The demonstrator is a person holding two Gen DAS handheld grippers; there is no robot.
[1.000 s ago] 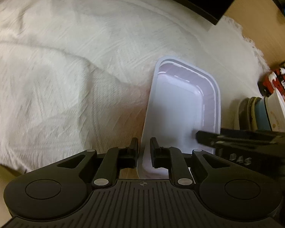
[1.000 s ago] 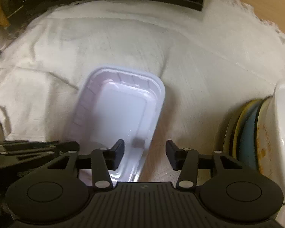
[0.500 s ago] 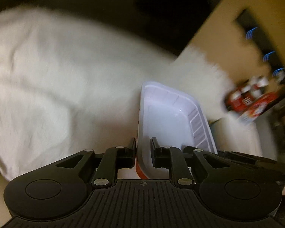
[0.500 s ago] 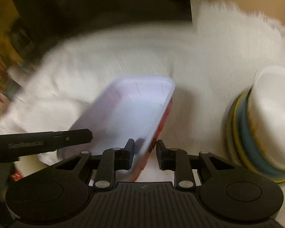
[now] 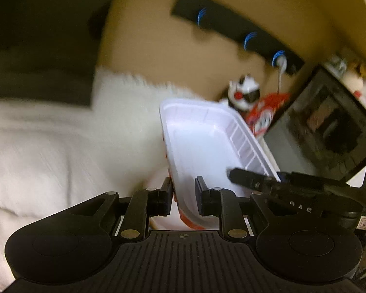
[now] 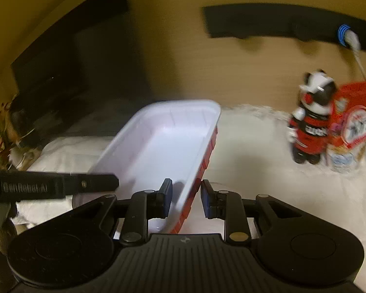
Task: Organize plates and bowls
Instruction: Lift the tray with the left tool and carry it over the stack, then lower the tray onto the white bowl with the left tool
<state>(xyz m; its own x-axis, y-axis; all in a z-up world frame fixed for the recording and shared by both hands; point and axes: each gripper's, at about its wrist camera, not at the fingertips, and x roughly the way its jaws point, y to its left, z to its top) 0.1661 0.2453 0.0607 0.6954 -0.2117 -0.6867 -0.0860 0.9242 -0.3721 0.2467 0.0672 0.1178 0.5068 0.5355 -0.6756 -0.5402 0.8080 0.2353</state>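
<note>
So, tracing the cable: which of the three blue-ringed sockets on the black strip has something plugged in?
The rightmost blue-ringed socket; a white plug hangs from it, while the other two look bare.

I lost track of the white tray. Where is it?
In both wrist views the white tray is mid-frame, lifted above the tablecloth, left tongs and right tongs straddling opposite rims.
</note>
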